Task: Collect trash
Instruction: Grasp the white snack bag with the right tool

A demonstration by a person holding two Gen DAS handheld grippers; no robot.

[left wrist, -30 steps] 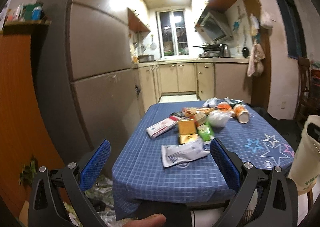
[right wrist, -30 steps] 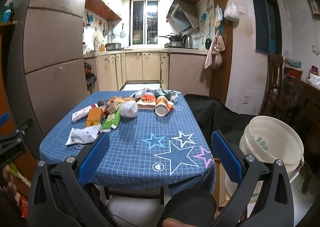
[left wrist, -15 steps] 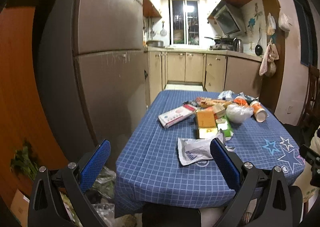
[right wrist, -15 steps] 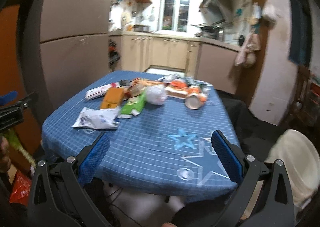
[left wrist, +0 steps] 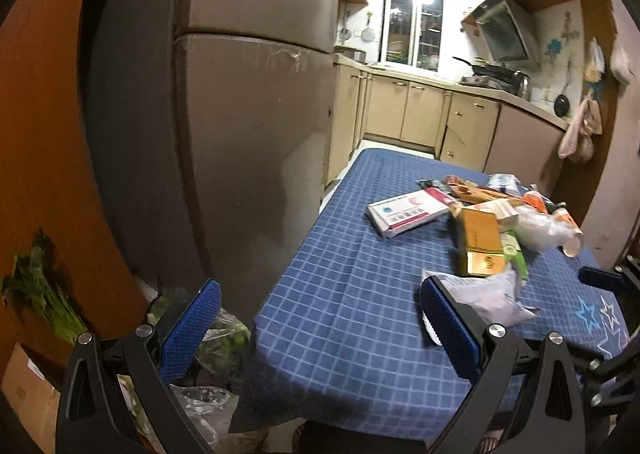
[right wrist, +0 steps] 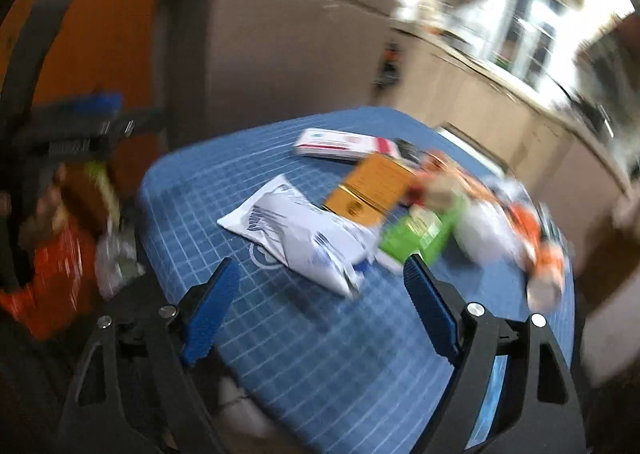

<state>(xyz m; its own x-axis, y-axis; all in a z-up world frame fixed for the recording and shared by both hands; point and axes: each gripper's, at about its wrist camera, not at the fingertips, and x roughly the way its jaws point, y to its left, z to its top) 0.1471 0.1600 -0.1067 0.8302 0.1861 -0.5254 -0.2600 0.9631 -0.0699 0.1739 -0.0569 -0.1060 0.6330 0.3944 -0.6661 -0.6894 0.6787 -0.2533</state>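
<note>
We hold left claw (left wrist: 320, 330) wide open, empty, above near edge of blue-checked surface (left wrist: 340, 314). Right claw (right wrist: 320, 310) also spread, empty, just short of white pouch (right wrist: 296, 234). Trash heaped mid-surface: pouch touching orange box (right wrist: 372, 185), green carton (right wrist: 420, 234); view blurred.

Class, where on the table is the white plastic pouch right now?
In the right wrist view, the white plastic pouch lies on the blue checked tablecloth near its front edge, left of the green carton, touching the orange box.
</note>
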